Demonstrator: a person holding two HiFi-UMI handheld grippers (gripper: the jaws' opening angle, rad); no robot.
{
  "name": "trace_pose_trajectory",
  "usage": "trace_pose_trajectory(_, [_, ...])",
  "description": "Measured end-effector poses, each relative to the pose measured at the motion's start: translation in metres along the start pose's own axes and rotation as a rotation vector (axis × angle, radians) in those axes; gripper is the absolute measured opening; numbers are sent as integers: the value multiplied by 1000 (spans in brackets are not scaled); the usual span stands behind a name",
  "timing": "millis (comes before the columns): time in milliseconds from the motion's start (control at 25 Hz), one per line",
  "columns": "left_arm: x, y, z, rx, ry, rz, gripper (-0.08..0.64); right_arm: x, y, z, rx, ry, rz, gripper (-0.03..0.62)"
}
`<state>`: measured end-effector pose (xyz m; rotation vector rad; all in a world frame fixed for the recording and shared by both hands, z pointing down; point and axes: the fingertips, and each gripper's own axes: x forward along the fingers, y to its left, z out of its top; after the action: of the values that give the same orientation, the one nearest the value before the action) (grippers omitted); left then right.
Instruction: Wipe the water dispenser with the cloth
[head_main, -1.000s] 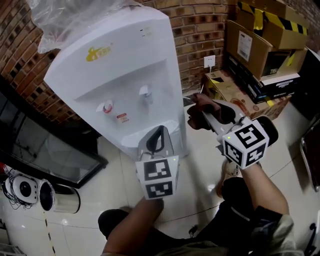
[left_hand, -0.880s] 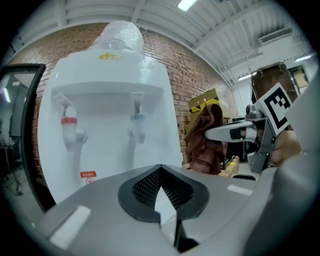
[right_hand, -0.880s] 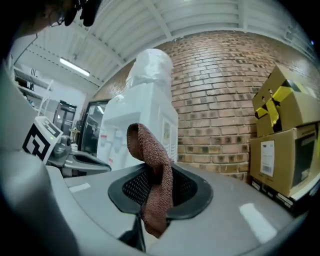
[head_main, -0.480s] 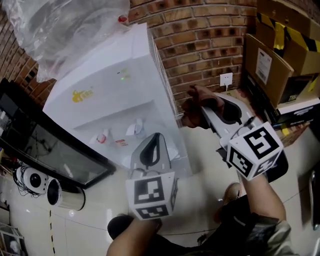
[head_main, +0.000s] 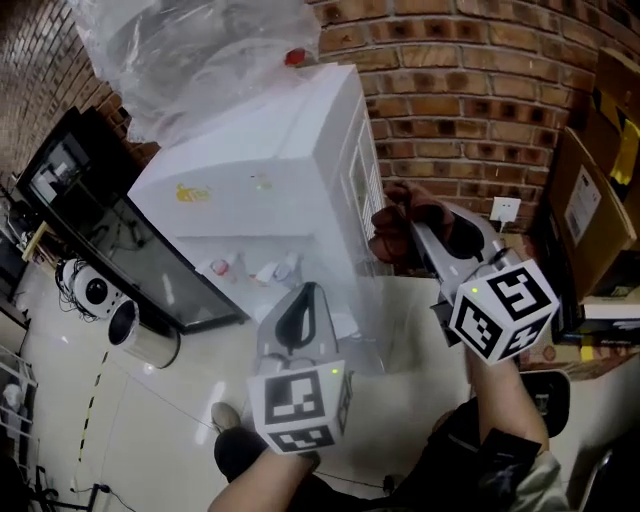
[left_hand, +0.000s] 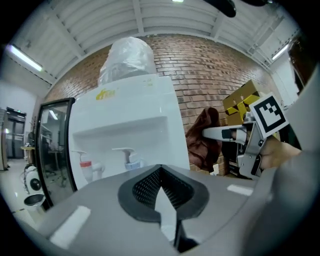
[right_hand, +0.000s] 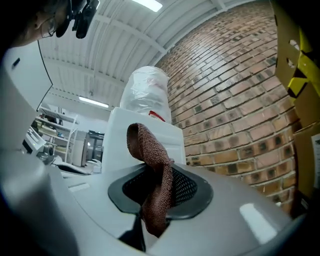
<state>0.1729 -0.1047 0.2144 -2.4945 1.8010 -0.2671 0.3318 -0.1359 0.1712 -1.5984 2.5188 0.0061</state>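
Observation:
The white water dispenser stands against the brick wall, with a plastic-wrapped bottle on top. Its red tap and blue tap face me. My right gripper is shut on a brown cloth, held close beside the dispenser's right side panel; whether it touches is unclear. In the right gripper view the cloth folds up out of the jaws of the right gripper. My left gripper is shut on nothing and points at the dispenser's front below the taps.
A black glass-fronted cabinet stands left of the dispenser, with a steel cylinder on the floor by it. Cardboard boxes are stacked at the right. A wall socket sits on the brick wall.
Both grippers have risen. The right one has carried the cloth up and in towards the dispenser's right side. The head view has tilted, so more of the dispenser's top and side shows.

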Motion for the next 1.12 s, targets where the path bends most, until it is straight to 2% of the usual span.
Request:
trace_pose_trajectory(200, [-11,1,17,1,8,148,0,5,1,10,-9,-5,102,101])
trace_pose_trajectory(400, [-23,3,23,-48,19,245,0,-4,11,14,-10,16,183,101])
trace_pose_trajectory(560, [-29,11,25,-89,27,277,0,-6,26,26,-28,22,224,101])
trace_pose_trajectory(680, [-34,19,43,-109,8,301,0,-7,39,52,-50,1,254,101])
trace_pose_trajectory(920, [-47,26,98,-70,-44,326,0,-16,67,119,-107,-105,279,101])
trace_pose_trajectory(1120, [-49,26,136,-49,-63,351,0,-4,72,152,-139,-121,298,103])
